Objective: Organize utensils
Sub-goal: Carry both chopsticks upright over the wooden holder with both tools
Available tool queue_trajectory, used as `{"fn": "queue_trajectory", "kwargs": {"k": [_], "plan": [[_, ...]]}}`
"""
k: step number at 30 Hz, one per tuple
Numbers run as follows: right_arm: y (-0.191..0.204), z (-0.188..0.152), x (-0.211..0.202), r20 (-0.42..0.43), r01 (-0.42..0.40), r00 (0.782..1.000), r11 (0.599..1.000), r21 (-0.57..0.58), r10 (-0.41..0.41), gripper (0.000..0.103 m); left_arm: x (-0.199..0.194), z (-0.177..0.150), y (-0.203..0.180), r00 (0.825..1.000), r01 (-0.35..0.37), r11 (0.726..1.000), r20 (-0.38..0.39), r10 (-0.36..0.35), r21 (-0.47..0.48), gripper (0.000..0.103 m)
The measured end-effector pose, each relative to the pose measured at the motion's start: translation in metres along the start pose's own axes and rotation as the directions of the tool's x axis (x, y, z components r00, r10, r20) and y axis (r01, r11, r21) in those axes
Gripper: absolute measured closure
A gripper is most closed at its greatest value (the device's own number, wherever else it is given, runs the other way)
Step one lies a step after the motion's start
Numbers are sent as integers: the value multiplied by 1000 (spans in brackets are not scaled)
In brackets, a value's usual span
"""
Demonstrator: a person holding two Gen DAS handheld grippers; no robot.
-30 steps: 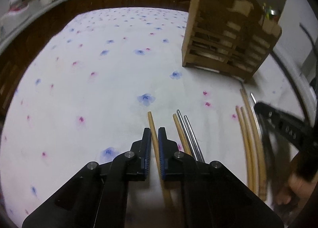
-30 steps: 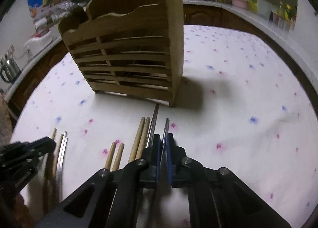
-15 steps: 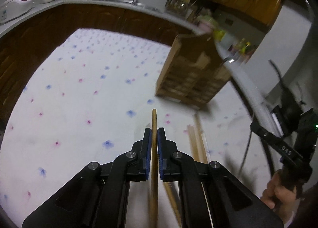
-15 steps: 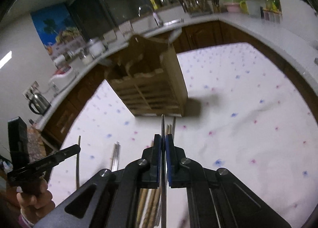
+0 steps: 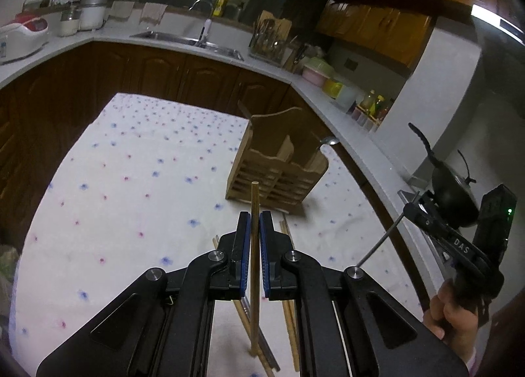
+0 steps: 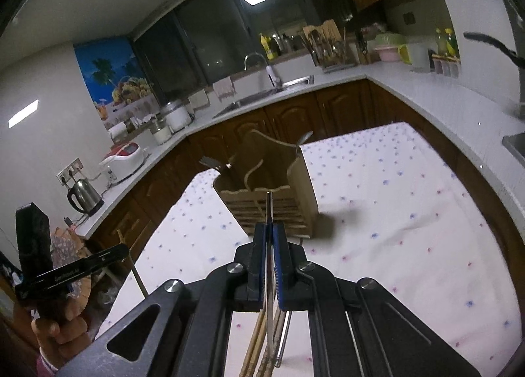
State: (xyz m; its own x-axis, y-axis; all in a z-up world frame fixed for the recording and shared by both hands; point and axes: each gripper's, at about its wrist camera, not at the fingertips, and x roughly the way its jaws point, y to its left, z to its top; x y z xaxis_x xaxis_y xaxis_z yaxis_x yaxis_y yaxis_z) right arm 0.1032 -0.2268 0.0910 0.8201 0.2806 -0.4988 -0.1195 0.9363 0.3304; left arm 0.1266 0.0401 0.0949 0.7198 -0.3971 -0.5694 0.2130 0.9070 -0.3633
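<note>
My left gripper (image 5: 255, 222) is shut on a wooden chopstick (image 5: 254, 199) and holds it well above the table. My right gripper (image 6: 269, 234) is shut on a metal chopstick (image 6: 269, 209), also lifted; it shows at the right of the left wrist view (image 5: 382, 239). A slatted wooden utensil holder (image 5: 279, 173) stands on the flowered tablecloth (image 5: 131, 186); it also shows in the right wrist view (image 6: 272, 193), with utensil tips poking out. Several wooden and metal chopsticks (image 5: 288, 321) lie on the cloth below the grippers, also seen in the right wrist view (image 6: 262, 354).
A white kitchen counter (image 5: 344, 124) with dark wood cabinets wraps around the table. It carries a sink (image 5: 187, 38), a knife block, jars, a rice cooker (image 5: 23, 32) and a kettle (image 6: 83, 196). A black wok (image 5: 449, 193) sits at the right.
Both grippers have risen from the tablecloth, each carrying its chopstick. The views now look down on the holder from higher and farther back.
</note>
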Motion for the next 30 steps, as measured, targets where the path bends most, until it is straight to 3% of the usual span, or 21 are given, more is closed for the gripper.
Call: {"fn": "queue_trajectory", "kwargs": {"k": [19, 30], "plan": [[6, 22, -7, 66, -11, 998, 1000, -19, 12, 98, -10, 20, -12, 998, -8, 1000, 67, 5, 30, 98], [7, 76, -2, 194, 3, 981, 1000, -19, 1, 98, -11, 90, -37, 975, -15, 995, 221, -6, 94, 98]]}}
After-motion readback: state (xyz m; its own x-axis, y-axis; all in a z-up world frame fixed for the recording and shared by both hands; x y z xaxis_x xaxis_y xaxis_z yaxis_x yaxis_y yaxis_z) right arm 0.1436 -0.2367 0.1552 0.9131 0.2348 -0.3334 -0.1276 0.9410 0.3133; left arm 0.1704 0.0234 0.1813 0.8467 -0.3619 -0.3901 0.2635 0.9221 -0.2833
